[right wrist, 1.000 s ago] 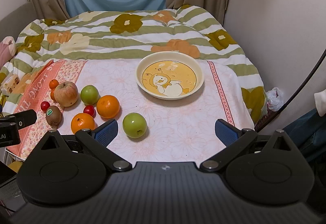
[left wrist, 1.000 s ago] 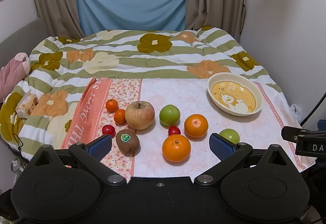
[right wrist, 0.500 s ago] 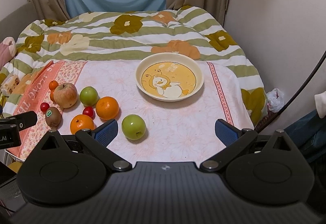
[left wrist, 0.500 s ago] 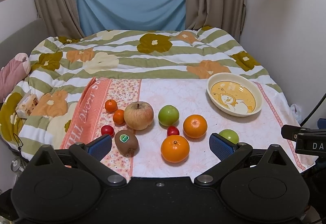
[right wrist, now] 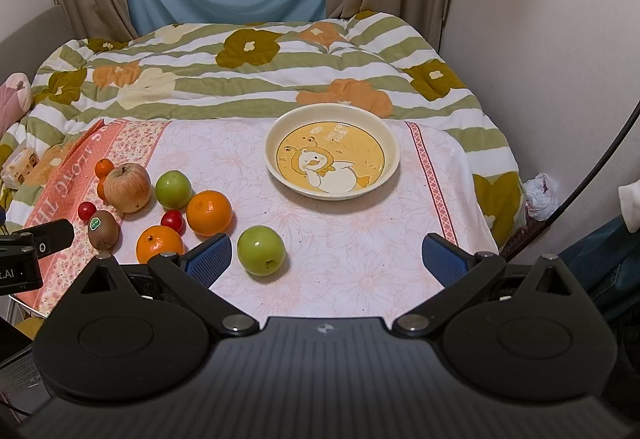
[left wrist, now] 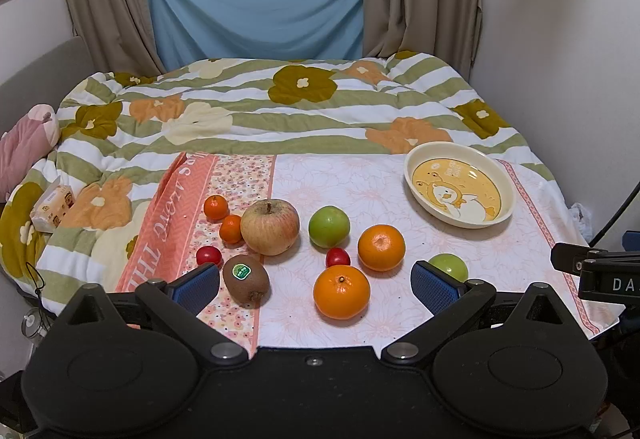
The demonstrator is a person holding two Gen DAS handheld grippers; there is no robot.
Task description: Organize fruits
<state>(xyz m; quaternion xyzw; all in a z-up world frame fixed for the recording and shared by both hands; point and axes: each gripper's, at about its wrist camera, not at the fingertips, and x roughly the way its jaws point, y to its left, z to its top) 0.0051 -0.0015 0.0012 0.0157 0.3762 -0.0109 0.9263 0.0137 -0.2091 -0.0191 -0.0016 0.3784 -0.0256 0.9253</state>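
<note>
Both grippers, left gripper (left wrist: 316, 289) and right gripper (right wrist: 326, 253), hang spread and empty; the plate (right wrist: 390, 143) holds nothing. We judge collecting unstarted; next, close on the near green apple (right wrist: 261, 250) beside the right gripper

A bed (right wrist: 280, 79) fills the upper frame, its floral quilt (left wrist: 280, 111) spread flat; a pink cloth (right wrist: 360, 239) lies at centre, a small packet (left wrist: 52, 205) at left edge.
</note>
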